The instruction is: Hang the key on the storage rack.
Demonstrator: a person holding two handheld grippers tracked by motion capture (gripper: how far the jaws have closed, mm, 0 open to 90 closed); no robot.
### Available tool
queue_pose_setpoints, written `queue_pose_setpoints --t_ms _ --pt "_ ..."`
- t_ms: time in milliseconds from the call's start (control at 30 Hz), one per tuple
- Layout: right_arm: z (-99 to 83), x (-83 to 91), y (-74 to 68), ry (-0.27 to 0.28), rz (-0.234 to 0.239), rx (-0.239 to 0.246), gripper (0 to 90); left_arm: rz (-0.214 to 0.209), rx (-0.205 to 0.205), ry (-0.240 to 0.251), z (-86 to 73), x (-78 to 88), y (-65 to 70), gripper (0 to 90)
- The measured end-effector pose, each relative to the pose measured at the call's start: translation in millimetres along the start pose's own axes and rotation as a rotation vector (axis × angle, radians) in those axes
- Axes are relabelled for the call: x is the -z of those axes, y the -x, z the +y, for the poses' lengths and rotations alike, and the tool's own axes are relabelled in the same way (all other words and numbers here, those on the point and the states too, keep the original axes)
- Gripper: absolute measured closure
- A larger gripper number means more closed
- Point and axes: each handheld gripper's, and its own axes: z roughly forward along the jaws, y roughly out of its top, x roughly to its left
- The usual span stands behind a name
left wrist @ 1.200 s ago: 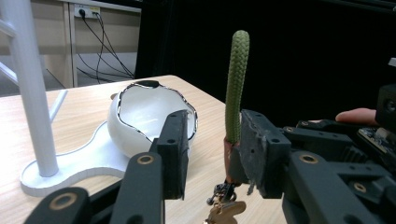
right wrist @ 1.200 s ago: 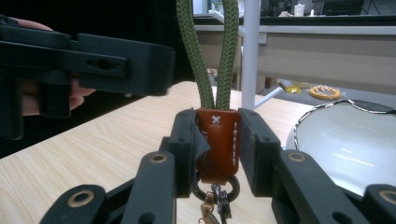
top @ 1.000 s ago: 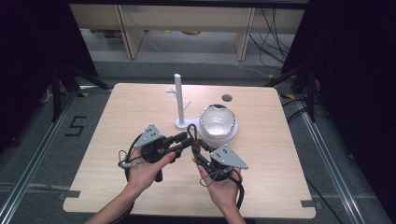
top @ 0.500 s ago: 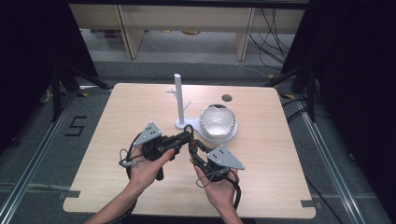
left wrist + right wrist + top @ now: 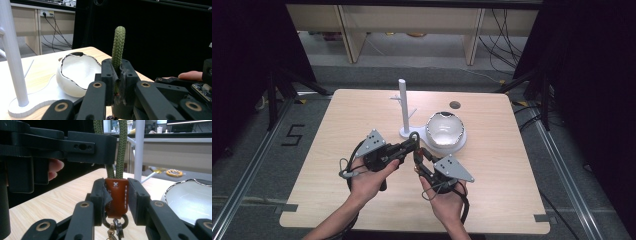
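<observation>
We hold our left gripper [image 5: 412,144] clamped on a green braided cord loop [image 5: 118,47], and our right gripper [image 5: 418,159], beside it, pinches the loop's brown leather tab [image 5: 116,196].

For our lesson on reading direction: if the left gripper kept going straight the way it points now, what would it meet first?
Probably the white bowl, straight past the left gripper and the green cord loop it clamps; the white stand sits off to one side. Depth is uncertain.

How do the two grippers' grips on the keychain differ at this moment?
The left gripper clamps the green cord loop; the right gripper clamps the brown leather tab lower down. The loop's rounded end stands clear above the left jaws; a metal ring hangs below the right. Both are shut on one keychain, above the table.
</observation>
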Motion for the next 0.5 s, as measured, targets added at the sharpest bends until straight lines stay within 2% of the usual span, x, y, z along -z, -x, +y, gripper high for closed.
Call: queue_pose_setpoints --t_ms 100,133,167,267,333,433,467,500 --pt "0.7 1.1 -1.4 -0.003 -0.012 -0.02 69.3 -0.002 -0.003 0.004 0.6 0.4 0.0 82.1" --pt "1.0 0.0 -0.4 0.001 -0.002 -0.011 69.3 -0.002 -0.004 0.005 0.9 0.6 -0.1 81.9" --pt "1.1 -0.5 -0.3 0.004 -0.012 -0.001 69.3 0.0 -0.005 0.005 1.1 0.8 -0.3 81.8" --pt "2.3 -0.3 -1.2 0.001 -0.011 -0.008 69.3 -0.003 0.001 0.008 1.0 1.3 -0.8 81.7" --pt "1.9 -1.3 0.0 0.005 -0.017 0.008 69.3 -0.003 0.001 0.008 0.5 1.6 -1.1 81.7" --pt "1.3 -1.5 -1.5 0.004 -0.008 -0.002 69.2 0.0 -0.01 0.006 -0.3 2.0 -1.7 82.8" --pt "1.5 -2.1 -0.7 0.003 -0.008 0.017 69.1 0.002 -0.017 0.003 -0.1 2.2 -1.8 82.9" --pt "1.6 -2.2 -0.9 -0.005 -0.005 0.006 68.9 0.002 -0.018 0.001 0.1 2.4 -2.0 83.0"
